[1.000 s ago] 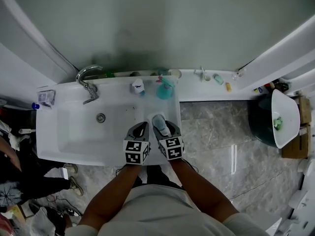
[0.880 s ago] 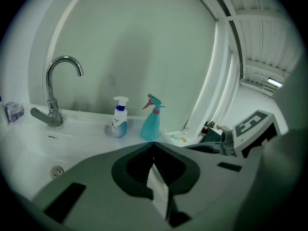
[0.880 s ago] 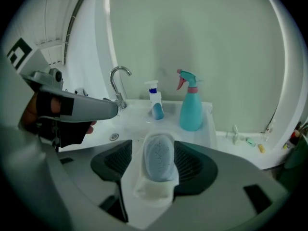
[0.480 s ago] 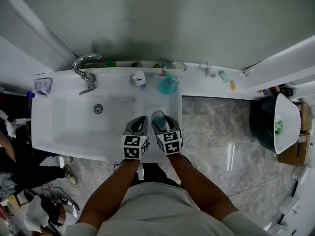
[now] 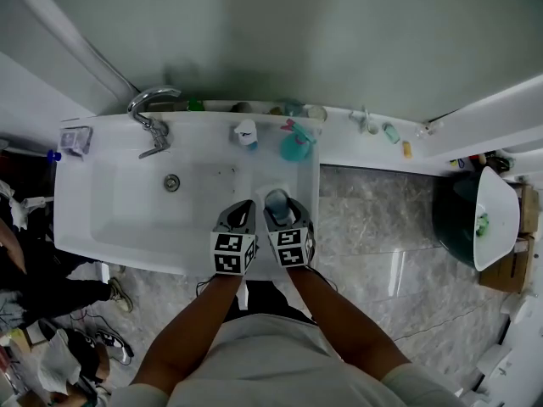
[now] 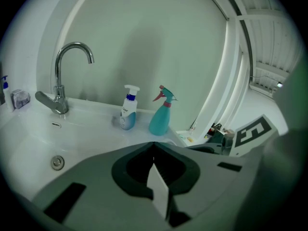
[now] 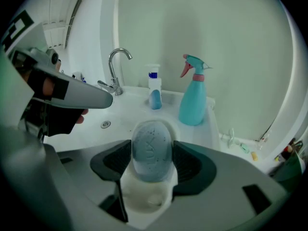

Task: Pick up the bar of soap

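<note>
The bar of soap is a pale blue oval resting on a white soap dish on the sink's front right ledge. My right gripper stands around it, dark pads close beside each flank, jaws spread wide and not squeezing. From above, the soap shows between the right gripper's fingers. My left gripper hovers just left of it over the basin's front edge. Its jaws meet at the tips with nothing held.
The white sink has a chrome faucet at the back left and a drain. A pump bottle and a teal spray bottle stand on the back ledge. Small toiletries line the shelf to the right.
The head view has shifted a little. Both grippers stay at the sink's front right, with the soap still between the right jaws.
</note>
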Demonstrator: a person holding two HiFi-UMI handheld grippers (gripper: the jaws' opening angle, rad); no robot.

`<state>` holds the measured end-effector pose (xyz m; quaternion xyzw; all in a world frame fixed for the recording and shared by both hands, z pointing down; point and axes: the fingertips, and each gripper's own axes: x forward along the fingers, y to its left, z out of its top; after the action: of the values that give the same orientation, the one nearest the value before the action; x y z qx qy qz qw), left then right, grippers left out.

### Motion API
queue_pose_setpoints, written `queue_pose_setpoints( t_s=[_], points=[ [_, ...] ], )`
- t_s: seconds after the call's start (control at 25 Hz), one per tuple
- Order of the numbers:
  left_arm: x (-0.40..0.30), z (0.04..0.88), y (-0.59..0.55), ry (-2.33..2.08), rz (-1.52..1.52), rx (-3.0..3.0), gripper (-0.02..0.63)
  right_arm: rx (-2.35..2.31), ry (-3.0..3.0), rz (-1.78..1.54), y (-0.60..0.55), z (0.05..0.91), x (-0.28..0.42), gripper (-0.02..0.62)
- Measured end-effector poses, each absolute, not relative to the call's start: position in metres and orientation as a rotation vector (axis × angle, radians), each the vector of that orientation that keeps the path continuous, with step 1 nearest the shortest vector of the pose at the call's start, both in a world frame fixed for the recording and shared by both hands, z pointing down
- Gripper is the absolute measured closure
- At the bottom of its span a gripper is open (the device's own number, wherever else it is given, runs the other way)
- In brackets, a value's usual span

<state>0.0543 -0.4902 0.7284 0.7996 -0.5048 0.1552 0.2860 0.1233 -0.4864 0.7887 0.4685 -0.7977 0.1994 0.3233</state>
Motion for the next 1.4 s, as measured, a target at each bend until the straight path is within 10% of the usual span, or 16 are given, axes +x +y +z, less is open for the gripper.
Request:
queue_pose_setpoints(
  t_s=[1.4],
  points=[
    [0.042, 0.663, -0.491, -1.319, 0.338, 2.253, 0.597, 1.519, -2.192, 0.540, -0.492, 0.678, 0.121, 0.330]
  ],
)
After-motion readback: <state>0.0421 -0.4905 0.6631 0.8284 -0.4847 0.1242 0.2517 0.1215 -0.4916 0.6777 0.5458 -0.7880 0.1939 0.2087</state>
